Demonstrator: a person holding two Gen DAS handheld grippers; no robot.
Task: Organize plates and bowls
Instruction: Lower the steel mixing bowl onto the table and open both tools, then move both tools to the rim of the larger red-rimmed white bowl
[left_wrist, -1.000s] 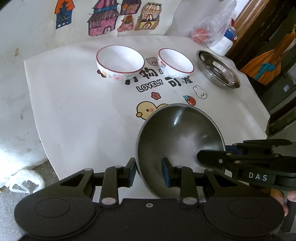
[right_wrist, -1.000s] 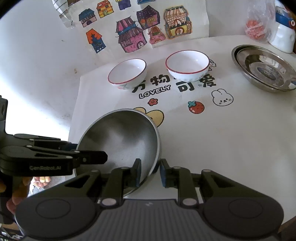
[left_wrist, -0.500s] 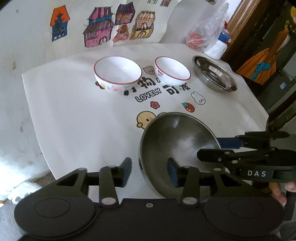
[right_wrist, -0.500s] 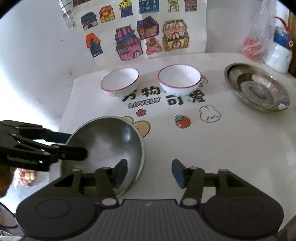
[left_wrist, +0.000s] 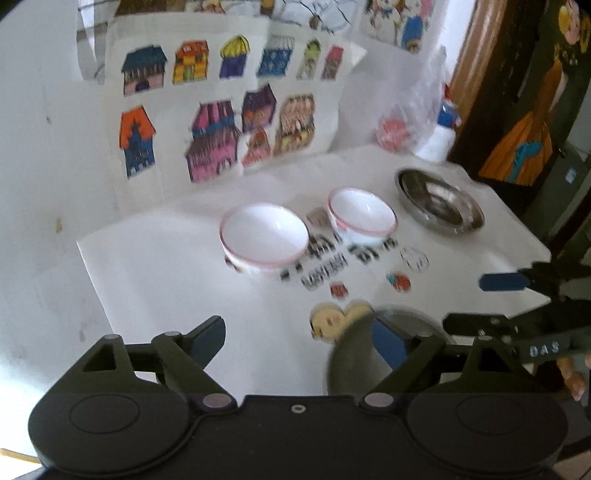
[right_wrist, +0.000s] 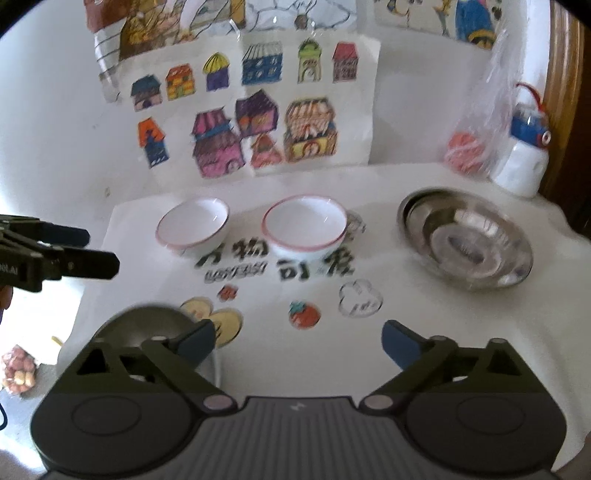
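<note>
Both my tongs stand apart and hold nothing. My left gripper (left_wrist: 297, 338) has the grey metal bowl (left_wrist: 351, 354) sitting on the printed mat (left_wrist: 184, 266) just behind its right finger; my right gripper (right_wrist: 299, 338) sees that bowl behind its left finger. Well ahead stand two white red-rimmed bowls (right_wrist: 192, 224) (right_wrist: 305, 227) side by side, with the steel plates (right_wrist: 465, 243) off to their right.

White bowls (right_wrist: 192, 224) with pink-red rims sit on a white tablecloth (right_wrist: 424, 325) printed with black lettering.
</note>
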